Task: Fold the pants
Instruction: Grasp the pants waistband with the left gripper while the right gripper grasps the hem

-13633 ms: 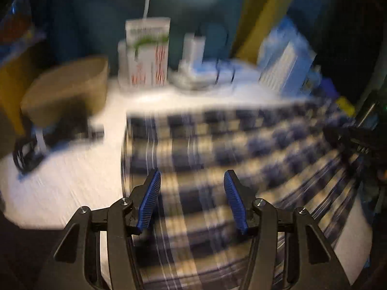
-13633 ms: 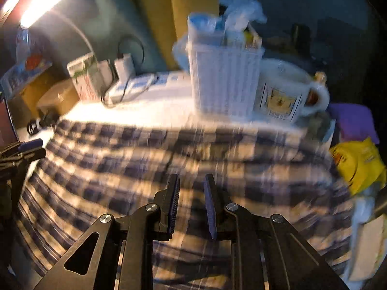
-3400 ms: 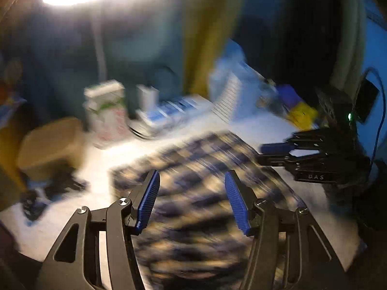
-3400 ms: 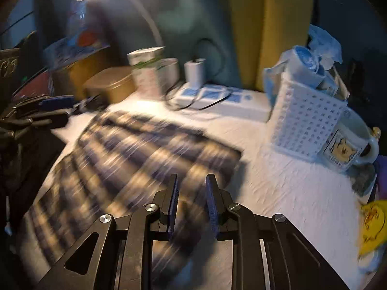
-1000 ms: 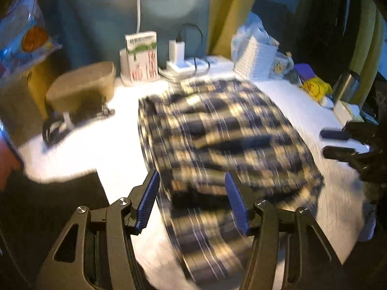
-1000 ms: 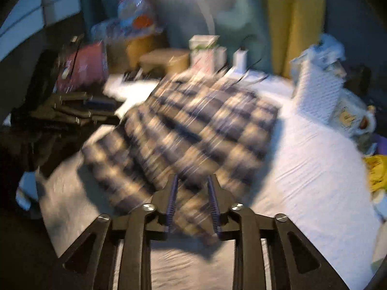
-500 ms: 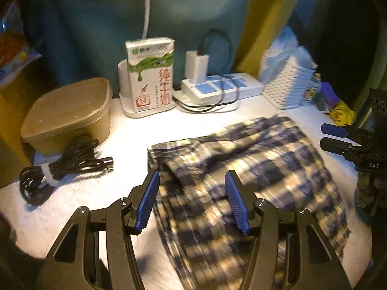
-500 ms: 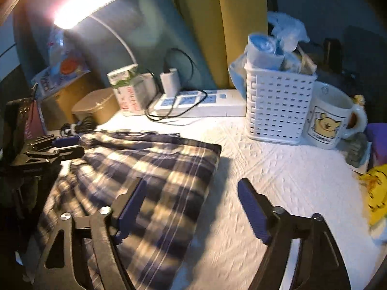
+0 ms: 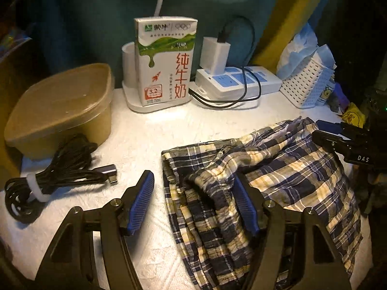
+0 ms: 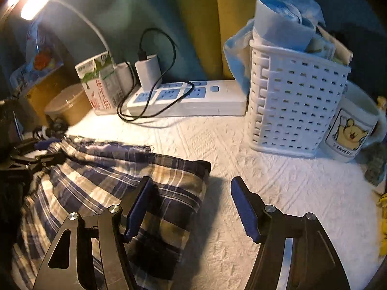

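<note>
White-covered surface (image 9: 150, 130), cluttered rear | pants (image 9: 278, 169): plaid, lower right of left view, folded over, edges rumpled | left tool (image 9: 193, 203): just widened, straddling pants corner, ungripped | right tool (image 10: 191, 205): agape, empty | remaining: tidy, further fold likely

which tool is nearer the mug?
Right. The right tool sits at the pants' near corner, with the mug just beyond the basket. The left tool is at the pants' opposite end.
</note>
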### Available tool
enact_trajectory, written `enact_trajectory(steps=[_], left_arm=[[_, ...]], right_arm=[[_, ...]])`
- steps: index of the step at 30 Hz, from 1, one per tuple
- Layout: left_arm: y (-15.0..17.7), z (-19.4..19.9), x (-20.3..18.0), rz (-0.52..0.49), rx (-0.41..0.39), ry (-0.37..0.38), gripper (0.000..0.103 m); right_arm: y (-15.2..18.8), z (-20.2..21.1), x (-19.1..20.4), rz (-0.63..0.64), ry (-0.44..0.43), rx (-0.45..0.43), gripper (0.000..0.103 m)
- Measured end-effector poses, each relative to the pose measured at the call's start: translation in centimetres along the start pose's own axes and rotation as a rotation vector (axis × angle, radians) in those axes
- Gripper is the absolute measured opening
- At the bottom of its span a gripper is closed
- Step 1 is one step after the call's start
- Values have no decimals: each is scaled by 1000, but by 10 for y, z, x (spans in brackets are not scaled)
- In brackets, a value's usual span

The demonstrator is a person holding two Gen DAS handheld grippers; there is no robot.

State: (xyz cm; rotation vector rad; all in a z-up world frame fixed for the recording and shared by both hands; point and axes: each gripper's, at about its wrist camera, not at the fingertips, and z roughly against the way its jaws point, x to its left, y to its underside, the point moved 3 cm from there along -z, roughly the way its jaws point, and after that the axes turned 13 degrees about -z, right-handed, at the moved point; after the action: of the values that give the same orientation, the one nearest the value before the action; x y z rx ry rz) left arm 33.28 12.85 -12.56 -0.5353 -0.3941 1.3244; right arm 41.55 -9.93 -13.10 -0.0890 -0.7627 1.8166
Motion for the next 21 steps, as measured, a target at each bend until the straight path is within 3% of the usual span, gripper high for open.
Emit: enact_trajectory(steps=[4,9,10,11,13,18,21], left_arm=[[0,-13,0,24,12,43,67],[0,-16,-6,8,-16,19,69],[0,-16,-8,-1,-18,17,66],[0,-16,-10,-12,-21,26,51],[0,-16,-15,-20,-28,77,35],[-1,-10,-21,-35,-53,72,24],[-2,-1,-26,-48,-79,61,20]], right_arm=[[2,-3,-1,-19,-34,37,69],[2,-7,0,-31,-41,54,69],[1,-8,0,-32,-44,57,69],[1,-8,1,-33,-45,59,69],[0,-10,1,-31,-50,63,68],[0,-14,8,-18,-92,79,30],[1,-12,14,7,-94,69,19]])
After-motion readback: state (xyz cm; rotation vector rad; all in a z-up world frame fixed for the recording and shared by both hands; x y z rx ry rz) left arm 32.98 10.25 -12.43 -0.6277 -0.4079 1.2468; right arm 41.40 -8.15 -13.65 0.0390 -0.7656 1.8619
